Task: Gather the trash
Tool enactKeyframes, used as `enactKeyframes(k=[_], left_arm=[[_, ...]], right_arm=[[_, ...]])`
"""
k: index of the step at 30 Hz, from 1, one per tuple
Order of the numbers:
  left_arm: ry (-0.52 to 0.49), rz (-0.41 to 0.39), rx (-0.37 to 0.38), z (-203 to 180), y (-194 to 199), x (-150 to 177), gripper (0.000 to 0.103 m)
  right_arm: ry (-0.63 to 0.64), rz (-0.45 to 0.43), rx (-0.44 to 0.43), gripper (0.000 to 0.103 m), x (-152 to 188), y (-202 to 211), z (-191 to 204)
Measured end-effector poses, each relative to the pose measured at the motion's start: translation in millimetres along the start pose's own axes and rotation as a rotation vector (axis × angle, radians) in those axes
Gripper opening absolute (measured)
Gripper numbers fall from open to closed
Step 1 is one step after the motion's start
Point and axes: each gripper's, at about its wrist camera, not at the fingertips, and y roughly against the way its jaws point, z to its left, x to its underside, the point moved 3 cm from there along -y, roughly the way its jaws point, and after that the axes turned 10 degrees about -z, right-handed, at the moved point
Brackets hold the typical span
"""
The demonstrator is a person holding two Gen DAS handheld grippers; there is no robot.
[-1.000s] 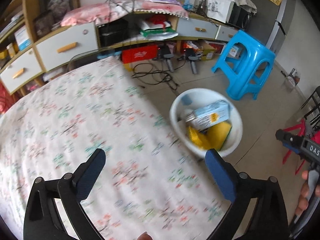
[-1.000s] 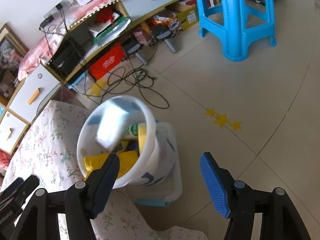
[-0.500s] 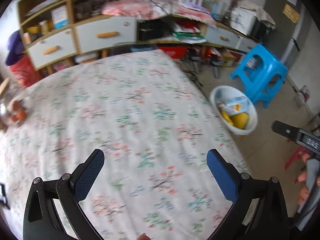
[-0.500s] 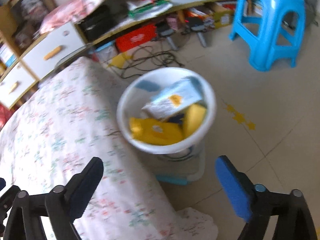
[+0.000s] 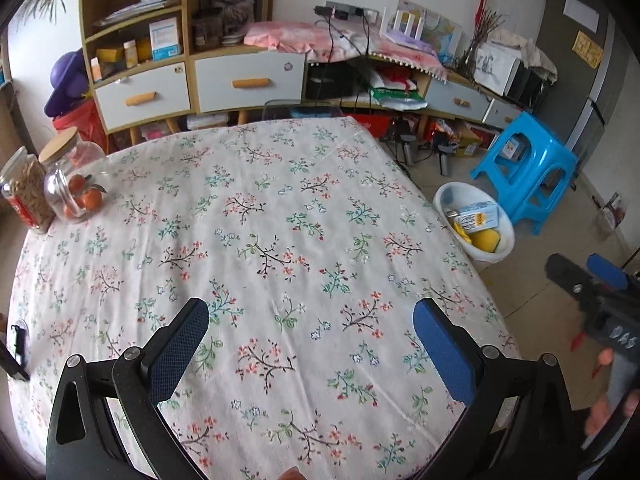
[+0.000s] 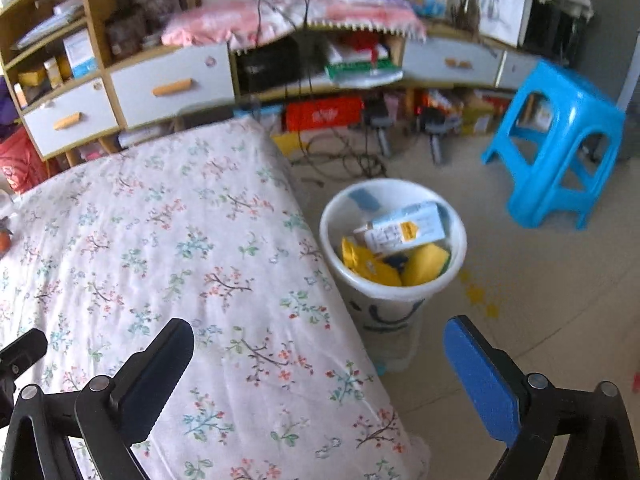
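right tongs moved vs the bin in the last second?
Yes. The right tongs pulled back and away from the white trash bin; the bin, beside the blue stool, now sits farther ahead in the right wrist view.

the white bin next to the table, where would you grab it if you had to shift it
Grip the rim of the white bin on its open floor side, coming down from above with one finger inside the wall and one outside. The rim is thin and exposed there, while the tablecloth crowds the other side. The carton and yellow trash fill the middle, so stay at the edge.
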Motion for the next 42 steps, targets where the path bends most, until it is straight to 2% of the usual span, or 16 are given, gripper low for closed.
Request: enactKeyframes(k=[3, 9, 17, 42], left_arm=[[-0.021, -0.034, -0.023, 1.9, 8.0, 5.0, 0.103], [-0.037, -0.051, -0.046, 7.6, 12.6, 13.6, 0.103], [-0.065, -0.081, -0.049, 4.7, 19.7, 15.9, 0.103], [-0.067, -0.058, -0.032, 5.3, 17.9, 21.9, 0.103]], right_arm=[[0.025, -0.036, 0.032, 0.102, 10.9, 3.5, 8.1], [0.072, -0.076, 0.053, 0.102, 19.0, 7.4, 18.9], [0.085, -0.046, 0.058, 0.102, 26.9, -1.2, 23.0], [0.041, -0.038, 0.030, 0.102, 29.7, 1.6, 21.4]])
